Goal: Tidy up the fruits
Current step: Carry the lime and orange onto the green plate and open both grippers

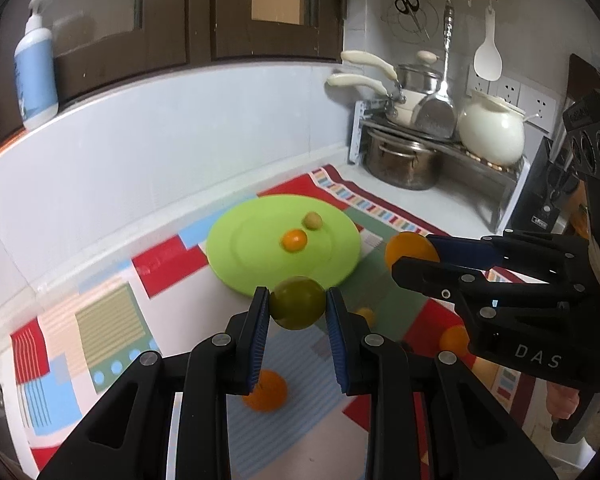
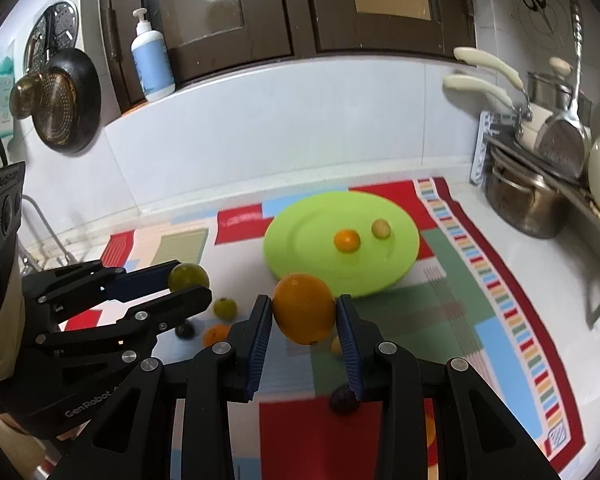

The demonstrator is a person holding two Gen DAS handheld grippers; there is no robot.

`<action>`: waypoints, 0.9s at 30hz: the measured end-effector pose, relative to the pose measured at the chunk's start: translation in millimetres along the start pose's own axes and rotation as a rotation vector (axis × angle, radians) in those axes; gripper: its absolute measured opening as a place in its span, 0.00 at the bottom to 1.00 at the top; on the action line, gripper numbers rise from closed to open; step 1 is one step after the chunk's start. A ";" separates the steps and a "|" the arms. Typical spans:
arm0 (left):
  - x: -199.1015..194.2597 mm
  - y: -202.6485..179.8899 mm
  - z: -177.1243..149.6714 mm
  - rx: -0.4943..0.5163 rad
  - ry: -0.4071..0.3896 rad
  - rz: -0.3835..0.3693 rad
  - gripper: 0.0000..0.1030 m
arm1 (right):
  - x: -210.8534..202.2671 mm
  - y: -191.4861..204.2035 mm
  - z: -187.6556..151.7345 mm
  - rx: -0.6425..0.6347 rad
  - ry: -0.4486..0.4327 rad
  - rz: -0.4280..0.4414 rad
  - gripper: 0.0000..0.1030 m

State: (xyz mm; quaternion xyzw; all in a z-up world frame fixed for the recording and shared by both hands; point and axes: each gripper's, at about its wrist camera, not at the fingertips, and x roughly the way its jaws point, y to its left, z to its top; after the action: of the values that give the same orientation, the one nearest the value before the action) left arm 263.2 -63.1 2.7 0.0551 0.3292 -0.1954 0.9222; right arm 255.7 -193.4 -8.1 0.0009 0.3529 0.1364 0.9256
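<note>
Fruit count first: 2 held, 2 on plate, rest loose on mat. Round olive-green fruit [image 1: 297, 303] sits at centre of left wrist view, clamped btwn blue ribbed pads of left gripper [image 1: 298, 305], held above the mat. Large smooth orange [image 2: 304, 308], slightly oval, sits at centre of right wrist view, pinched btwn pads of right gripper [image 2: 305, 312], also off the mat. Each gripper shows in the other's view: right one w/ orange at right of left wrist view, left one w/ green fruit at left of right wrist view.

Round lime-green plastic plate [image 2: 300, 240] lies just beyond both, mid-frame, carrying 2 pieces near each other: small orange-yellow fruit [image 2: 346, 240] and small pale green-tan fruit [image 2: 380, 228].

Loose on mat in right wrist view: 1 small green fruit [image 2: 225, 308], 1 small orange fruit [image 2: 215, 334] partly behind gripper finger, 1 dark round fruit [image 2: 344, 400] lower centre, 1 dark bit by the left gripper, 1 yellowish one mostly hidden behind the right pad. Left wrist view shows 1 mid-size orange fruit [image 1: 266, 392] lower centre, below the fingers.

Patchwork cloth mat [image 2: 460, 300], red/green/blue blocks w/ striped border, covers white counter. Around: white-blue pump bottle [image 2: 151, 60] upper left on sill, steel pots [image 1: 404, 160] and cream round pot [image 1: 491, 128] on rack at right, scissors and white spoon hanging upper right.
</note>
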 end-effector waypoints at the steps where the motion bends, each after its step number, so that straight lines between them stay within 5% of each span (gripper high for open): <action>1: 1.4 1.2 3.5 0.004 -0.003 0.002 0.28 | 2.0 -0.8 4.3 -0.001 -0.003 -0.001 0.33; 27: 92.3 32.9 55.7 0.005 0.099 -0.015 0.28 | 82.0 -35.3 61.9 -0.007 0.107 -0.024 0.33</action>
State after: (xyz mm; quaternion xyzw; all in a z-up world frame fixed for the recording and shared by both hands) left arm 374.1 -75.6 -13.0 0.0646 0.3745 -0.2003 0.9030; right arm 363.5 -200.7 -18.6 -0.0137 0.4014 0.1263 0.9071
